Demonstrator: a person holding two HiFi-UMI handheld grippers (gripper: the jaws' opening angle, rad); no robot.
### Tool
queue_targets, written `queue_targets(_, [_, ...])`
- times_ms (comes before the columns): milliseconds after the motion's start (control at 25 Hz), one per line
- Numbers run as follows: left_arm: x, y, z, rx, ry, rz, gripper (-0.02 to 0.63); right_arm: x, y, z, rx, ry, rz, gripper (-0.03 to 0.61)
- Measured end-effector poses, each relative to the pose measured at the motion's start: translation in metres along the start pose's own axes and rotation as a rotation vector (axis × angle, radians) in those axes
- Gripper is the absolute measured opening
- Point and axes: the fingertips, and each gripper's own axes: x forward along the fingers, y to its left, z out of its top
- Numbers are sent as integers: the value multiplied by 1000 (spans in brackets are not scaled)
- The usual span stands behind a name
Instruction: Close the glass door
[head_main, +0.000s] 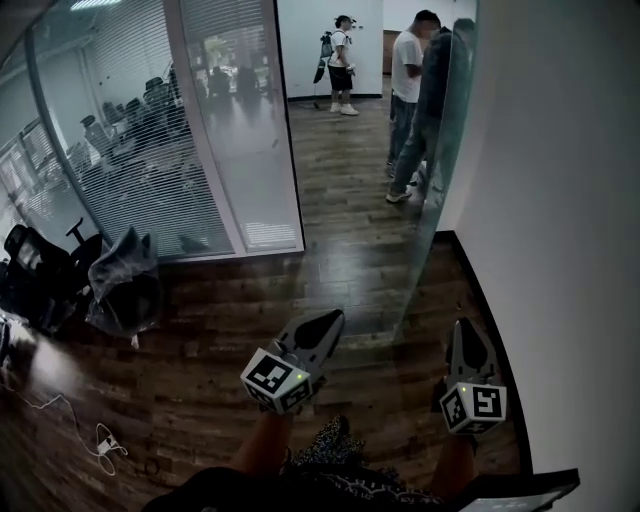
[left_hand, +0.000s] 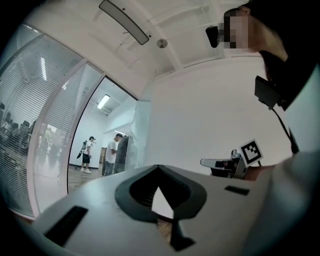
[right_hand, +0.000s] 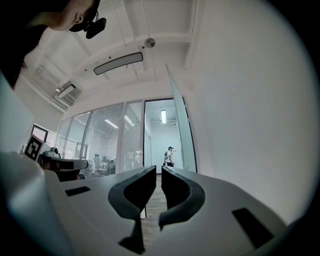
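The glass door (head_main: 428, 240) stands swung open, its pane lying close along the white wall (head_main: 570, 200) on the right. In the right gripper view the door (right_hand: 180, 130) rises just right of the doorway. My left gripper (head_main: 328, 320) is held low over the wood floor, left of the door's near edge and apart from it. Its jaws (left_hand: 158, 167) meet at the tips with nothing between them. My right gripper (head_main: 465, 326) hangs close to the wall, behind the pane as the head view shows it. A narrow slit with nothing in it shows between the jaws of the right gripper (right_hand: 159, 169).
A glass partition with blinds (head_main: 150, 150) runs along the left, ending at a white post (head_main: 290, 150). A plastic-wrapped chair (head_main: 125, 285) and a black chair (head_main: 35, 265) stand by it. A white cable (head_main: 100, 440) lies on the floor. People (head_main: 405, 80) stand in the corridor beyond.
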Motion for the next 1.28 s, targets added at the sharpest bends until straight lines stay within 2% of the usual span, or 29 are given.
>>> queue_targets(440, [95,84,11,20,-32,-66,-5,120,-32,-2,-1,-22,-41,48])
queue_targets(680, [123,108,4,19,-11,-90,-5,157,-40,-15,24,6,-47,55])
queue_targets(1040, [160,139,-4,2,13,-20,-5,219,-71,-33,68,48,-7,77])
queue_targets(1280, [197,155,6,43,10,32,-5,272,-102,-37,71,59,38,84])
